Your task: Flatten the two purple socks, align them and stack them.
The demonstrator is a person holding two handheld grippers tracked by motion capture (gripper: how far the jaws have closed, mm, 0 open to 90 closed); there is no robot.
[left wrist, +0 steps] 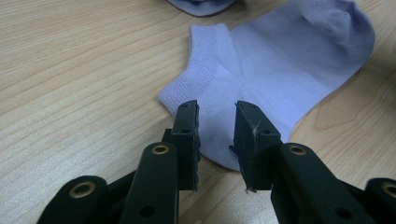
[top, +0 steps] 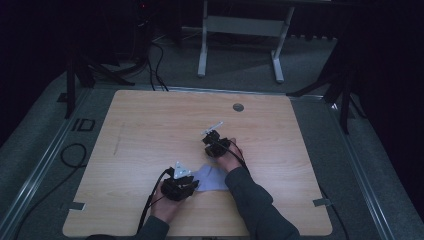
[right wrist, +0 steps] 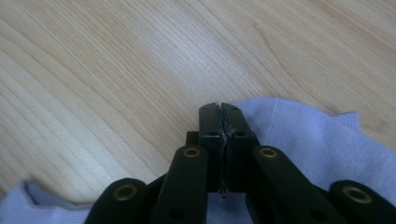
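One tabletop [top: 150,125]: light wood grain, rounded corners, a single round grey grommet [top: 238,107] near its far edge. It stands on grey carpet in a dim room.

One white-legged frame [top: 240,40] on the floor beyond the tabletop. Dark tripod legs at both far corners, and black cables [top: 155,65] trailing across the floor at the left.

Two forearms in dark sleeves enter from the near edge, one pair of tongs in each hand.

Lilac ankle socks: one [left wrist: 280,70] lies flat on the tabletop between the two hands, cuff toward the left tongs, toe farther off. In the left gripper view the edge of a second lilac piece [left wrist: 201,5] shows just past it at the top; whether it is another sock I cannot tell for sure. In the high view the fabric [top: 212,177] reads as one pale patch, partly covered by the right forearm.

Left tongs [left wrist: 217,135]: jaws parted a moderate gap, set over the near edge of the sock by the cuff, holding nothing.

Right tongs [right wrist: 219,116]: jaws pressed tight together, lilac fabric [right wrist: 303,140] lying beneath and beside them. Whether any cloth is pinched between them I cannot tell.
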